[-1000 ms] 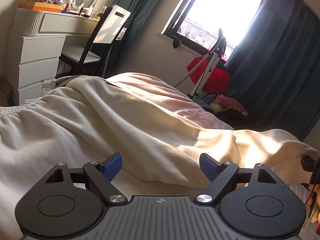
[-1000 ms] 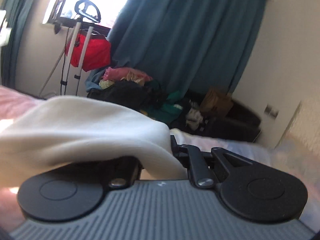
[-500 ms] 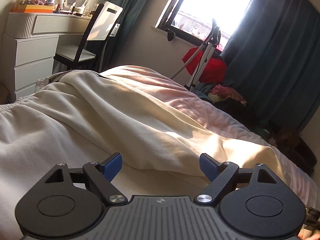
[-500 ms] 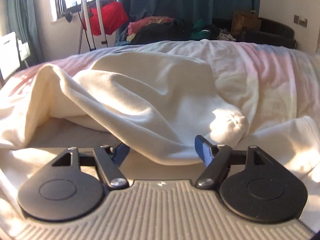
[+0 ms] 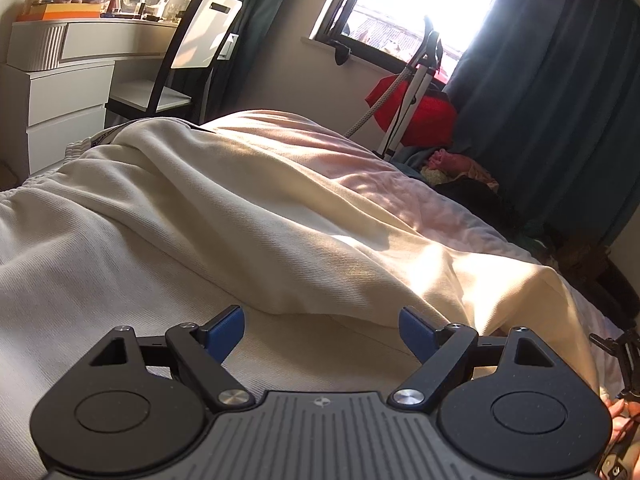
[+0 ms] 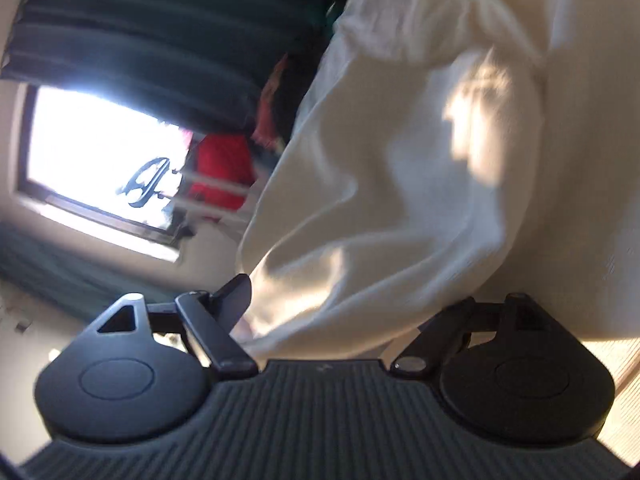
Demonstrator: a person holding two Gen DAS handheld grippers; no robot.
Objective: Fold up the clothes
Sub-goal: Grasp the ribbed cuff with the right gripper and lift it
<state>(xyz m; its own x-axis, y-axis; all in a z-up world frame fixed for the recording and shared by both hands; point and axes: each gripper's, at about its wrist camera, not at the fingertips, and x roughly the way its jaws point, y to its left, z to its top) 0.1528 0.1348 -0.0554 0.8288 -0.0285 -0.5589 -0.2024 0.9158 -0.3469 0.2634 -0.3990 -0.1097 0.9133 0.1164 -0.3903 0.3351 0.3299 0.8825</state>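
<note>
Since the earlier frame the right claw (image 6: 344, 304) has let go of the cream garment (image 5: 248, 216): a second ago its jaws were clamped on a lifted fold of the cloth, and they have just been opening, now standing wide. The right view has also rolled over sideways and is blurred, so the window (image 6: 100, 160) and dark curtain (image 6: 140, 32) now lie on their side. A rounded fold of the garment (image 6: 400, 200) sits between the jaws, close against the claw body; the left finger (image 6: 236, 296) is just beside the cloth, the right finger is hidden behind it, and I cannot tell whether either pad touches.

The left claw (image 5: 322, 330) is wide open, holding nothing, and has dipped slightly closer to the cloth. Its 2 blue fingertips (image 5: 224, 330) hover just above the flat part of the garment, with a thick folded edge lying just beyond them.

The garment is spread across the bed (image 5: 360, 160), over a pinkish sheet, sunlit at the right. Past it stand a white dresser (image 5: 60, 92), a chair (image 5: 180, 60) and a red bag (image 5: 416, 120) under the window (image 5: 420, 8).
</note>
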